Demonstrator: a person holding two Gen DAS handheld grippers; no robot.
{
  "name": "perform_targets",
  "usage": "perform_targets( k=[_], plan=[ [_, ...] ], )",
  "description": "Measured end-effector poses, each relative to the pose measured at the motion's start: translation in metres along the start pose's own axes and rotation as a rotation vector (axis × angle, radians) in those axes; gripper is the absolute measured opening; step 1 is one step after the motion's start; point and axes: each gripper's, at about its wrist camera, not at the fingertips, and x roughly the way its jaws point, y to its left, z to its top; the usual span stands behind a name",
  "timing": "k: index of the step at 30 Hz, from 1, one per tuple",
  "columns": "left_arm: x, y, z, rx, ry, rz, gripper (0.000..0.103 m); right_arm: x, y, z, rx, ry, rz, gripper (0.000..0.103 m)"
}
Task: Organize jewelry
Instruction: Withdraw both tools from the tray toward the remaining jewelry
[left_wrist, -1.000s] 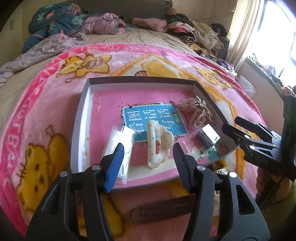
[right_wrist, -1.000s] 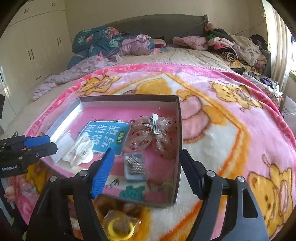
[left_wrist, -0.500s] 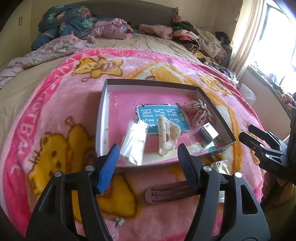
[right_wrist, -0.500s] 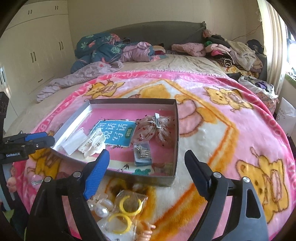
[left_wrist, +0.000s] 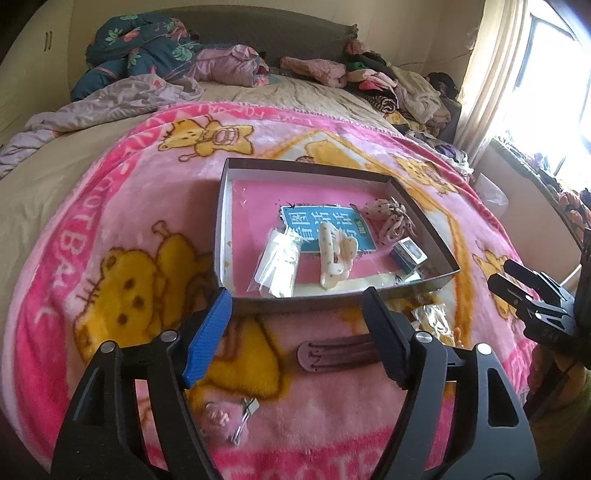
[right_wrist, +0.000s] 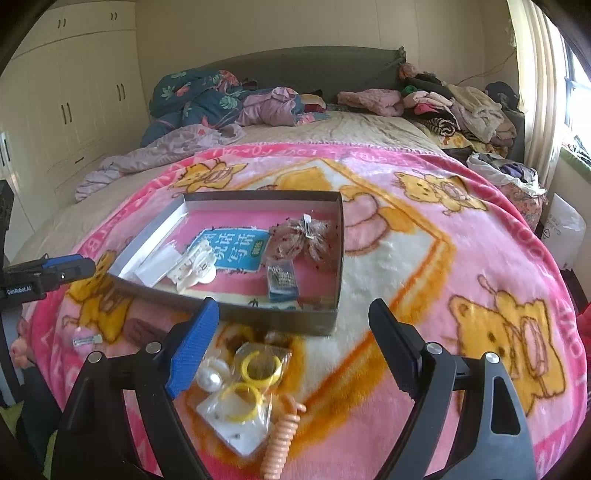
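A shallow grey box (left_wrist: 221, 206) (right_wrist: 317, 321) with a pink floor lies on the pink blanket. Inside are a cream claw clip (left_wrist: 334, 254) (right_wrist: 194, 267), a clear packet (left_wrist: 277, 264), a brown dotted bow clip (right_wrist: 304, 238) and a small case of pins (right_wrist: 282, 280). Loose before the box lie a brown barrette (left_wrist: 338, 356), a small silver clip (left_wrist: 242, 417), bagged yellow rings (right_wrist: 255, 369), pearl pieces (right_wrist: 210, 374) and an orange coil tie (right_wrist: 282, 435). My left gripper (left_wrist: 299, 332) hangs over the barrette, jaws opening, nothing between them. My right gripper (right_wrist: 291, 341) stands open above the bagged rings, holding nothing.
The pink cartoon blanket (right_wrist: 461, 280) covers the near half of a bed. Piled clothes and quilts (right_wrist: 229, 99) lie by the headboard. A curtain and bright window (left_wrist: 517, 74) stand on the right, white wardrobes (right_wrist: 74, 92) on the left.
Both grippers have drawn back from the box and widened. The claw clip and pin case stay in the box; the barrette, rings, pearls and coil tie have come into view.
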Motion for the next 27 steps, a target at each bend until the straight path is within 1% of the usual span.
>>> perform_targets(
  k=[4,6,8,9,14,20,27],
  plan=[
    [-0.003,0.000,-0.003,0.003,0.000,-0.006,0.070,-0.006,0.001,-0.009,0.001,0.008,-0.003,0.081],
    [-0.008,0.000,-0.007,0.004,-0.002,-0.007,0.070,-0.009,0.002,-0.013,0.003,0.012,-0.004,0.081],
    [-0.011,0.000,-0.010,0.004,-0.004,-0.005,0.076,-0.011,0.002,-0.018,0.005,0.018,-0.001,0.081],
    [-0.012,0.000,-0.011,0.004,-0.004,-0.003,0.077,-0.012,0.002,-0.020,0.007,0.020,0.000,0.081],
    [-0.020,0.004,-0.020,-0.002,-0.007,0.008,0.079,-0.018,0.005,-0.030,0.011,0.028,0.010,0.081],
    [-0.029,0.012,-0.026,-0.015,-0.013,0.021,0.079,-0.022,0.012,-0.039,0.005,0.038,0.025,0.081],
    [-0.034,0.013,-0.038,-0.006,-0.008,0.036,0.079,-0.025,0.023,-0.050,-0.010,0.056,0.048,0.081]
  ],
)
